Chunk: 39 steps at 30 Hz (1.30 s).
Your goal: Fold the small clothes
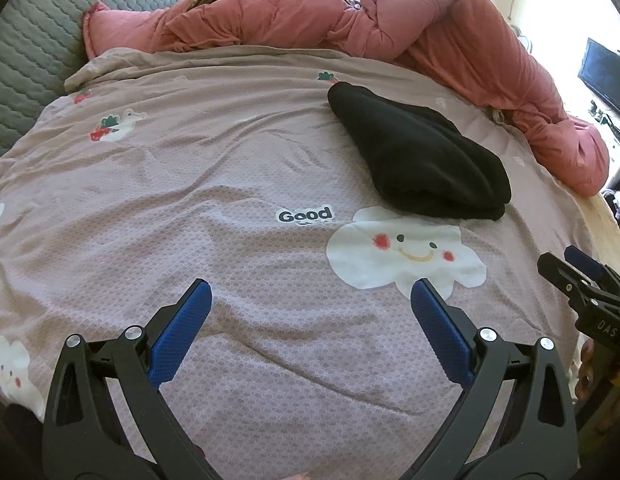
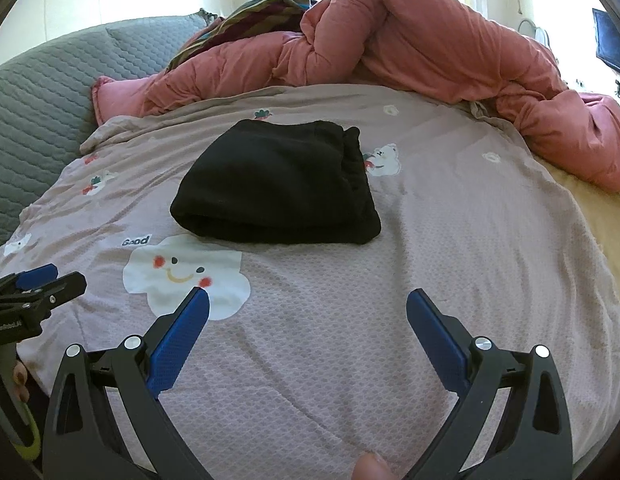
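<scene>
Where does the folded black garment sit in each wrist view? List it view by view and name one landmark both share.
Left wrist: the black garment lies right of centre, upper half, beyond the open left gripper.
Right wrist: it lies centre-left, upper half, ahead of the open right gripper.
Shared landmark: the smiling cloud print on the bedcover, just in front of the garment's near edge.

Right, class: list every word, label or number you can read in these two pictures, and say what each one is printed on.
"Good": dark letters on a white patch on the pink bedsheet, beside the smiling cloud print.
"DAS": pale letters on the black body of the right gripper, at the left wrist view's edge.
Label on the left gripper, seen from the right wrist: too blurred to read.
The folded black garment shows no text.
</scene>
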Available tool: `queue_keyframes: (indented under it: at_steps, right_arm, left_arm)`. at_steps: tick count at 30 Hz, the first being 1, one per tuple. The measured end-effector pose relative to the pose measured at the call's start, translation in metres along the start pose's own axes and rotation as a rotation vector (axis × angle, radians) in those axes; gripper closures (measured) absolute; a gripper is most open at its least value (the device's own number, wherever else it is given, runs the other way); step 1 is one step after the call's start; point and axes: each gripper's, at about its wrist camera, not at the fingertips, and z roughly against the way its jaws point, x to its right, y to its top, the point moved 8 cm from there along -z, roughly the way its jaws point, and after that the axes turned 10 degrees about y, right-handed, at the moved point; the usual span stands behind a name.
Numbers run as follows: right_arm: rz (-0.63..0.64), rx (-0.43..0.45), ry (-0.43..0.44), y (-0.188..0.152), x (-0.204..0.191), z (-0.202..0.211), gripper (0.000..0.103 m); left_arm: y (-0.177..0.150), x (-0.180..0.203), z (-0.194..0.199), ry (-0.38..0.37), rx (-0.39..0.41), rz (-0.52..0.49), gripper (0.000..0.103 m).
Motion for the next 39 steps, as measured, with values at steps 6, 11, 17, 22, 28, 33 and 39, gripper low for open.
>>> queue_keyframes:
  at_steps: [6,11,17,22,28,33,39]
  right_arm:
    - [0.006,0.003,0.003,-0.0004,-0.0019,0.0017,0.005]
    - [0.013,0.002,0.005,-0.0014,-0.0048,0.0021,0.005]
    - [0.019,0.007,0.0,-0.0009,-0.0057,0.0028,0.005]
    - [0.016,0.006,-0.002,-0.0008,-0.0054,0.0031,0.005]
    - [0.012,0.01,-0.006,-0.0003,-0.0044,0.0039,0.005]
    - [0.01,0.007,-0.005,0.0002,-0.002,0.0039,0.005]
    - [0.006,0.011,-0.003,0.0006,-0.001,0.0045,0.005]
  left_arm:
    - [0.0002,0.0004,0.001,0.001,0.0,0.0,0.01]
    - [0.0007,0.0005,0.0018,0.006,0.001,-0.004,0.01]
    - [0.0008,-0.0008,0.0021,0.013,0.002,-0.005,0.01]
    - [0.0008,0.0001,0.0025,0.016,0.002,-0.011,0.01]
    - [0.0011,0.0006,0.0029,0.018,0.003,-0.012,0.01]
    - [0.0017,0.0005,0.0033,0.022,0.004,-0.012,0.01]
    - [0.0022,-0.0005,0.0036,0.024,0.004,-0.012,0.01]
